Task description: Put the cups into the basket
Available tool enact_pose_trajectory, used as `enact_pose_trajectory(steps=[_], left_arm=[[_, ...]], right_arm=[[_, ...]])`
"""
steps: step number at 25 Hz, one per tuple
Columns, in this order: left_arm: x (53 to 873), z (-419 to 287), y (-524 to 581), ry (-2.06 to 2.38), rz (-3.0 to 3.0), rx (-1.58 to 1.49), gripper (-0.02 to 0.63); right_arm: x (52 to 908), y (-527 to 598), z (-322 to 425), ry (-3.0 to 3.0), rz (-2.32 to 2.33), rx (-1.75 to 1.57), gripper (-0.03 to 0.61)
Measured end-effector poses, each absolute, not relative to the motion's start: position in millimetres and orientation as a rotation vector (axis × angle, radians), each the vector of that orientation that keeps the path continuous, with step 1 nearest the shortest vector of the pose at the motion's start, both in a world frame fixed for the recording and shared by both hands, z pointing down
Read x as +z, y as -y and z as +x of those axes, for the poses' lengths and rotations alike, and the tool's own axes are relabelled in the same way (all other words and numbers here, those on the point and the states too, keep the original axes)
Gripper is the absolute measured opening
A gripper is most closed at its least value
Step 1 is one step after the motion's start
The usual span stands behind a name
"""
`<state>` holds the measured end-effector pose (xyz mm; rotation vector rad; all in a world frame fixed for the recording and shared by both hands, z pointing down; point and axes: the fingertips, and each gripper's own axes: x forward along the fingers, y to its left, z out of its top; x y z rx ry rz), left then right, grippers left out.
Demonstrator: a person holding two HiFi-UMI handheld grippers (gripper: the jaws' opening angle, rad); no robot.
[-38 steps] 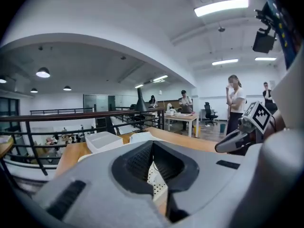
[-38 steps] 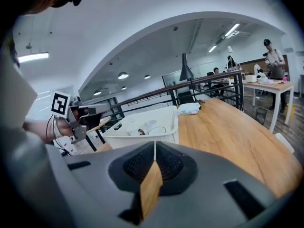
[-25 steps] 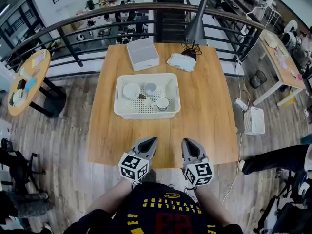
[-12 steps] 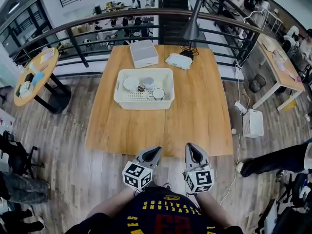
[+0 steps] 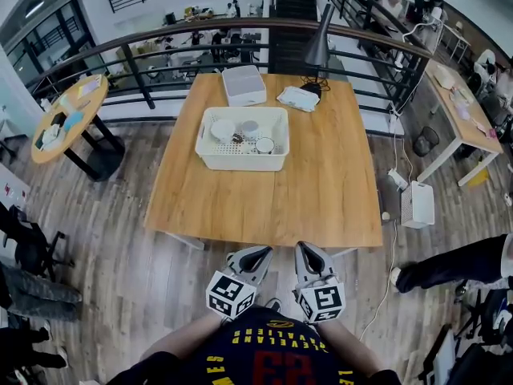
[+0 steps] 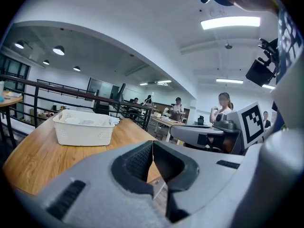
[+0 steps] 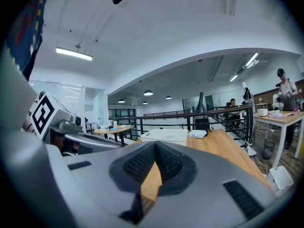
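Cups (image 5: pixel 264 144) in basket (image 5: pixel 240 164); left claw (image 5: pixel 263 252), right claw (image 5: pixel 302 248) closed, empty

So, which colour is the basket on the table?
White; the basket shows best in the head view.

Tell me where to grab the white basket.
Likely the near long rim of the basket, left of middle, from above: thin upright wall, open top, cups sit further back or right. The left hand-held gripper and right hand-held gripper are shut; open one first.

Wooden table (image 5: pixel 321 191); grey lamp (image 5: pixel 318 48), white box (image 5: pixel 244 85), maybe tissue pack (image 5: pixel 298 98) at far edge.
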<state>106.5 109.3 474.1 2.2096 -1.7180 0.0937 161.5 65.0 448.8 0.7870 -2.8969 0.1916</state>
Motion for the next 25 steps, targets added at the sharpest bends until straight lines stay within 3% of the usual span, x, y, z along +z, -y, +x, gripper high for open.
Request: enact_pose_trajectory(steps=[14,25], left_arm=[[474.2,84.4,-150.4,1.762,2.178,0.057,0.012],[488.3,117.4,-149.5,1.72,2.15,0.084,0.012]], right_arm=[[453.3,-98.5,142.0,2.885,0.753,0.206,0.014],[458.7,-103.4,169.0,2.87,0.718,0.252,0.014]])
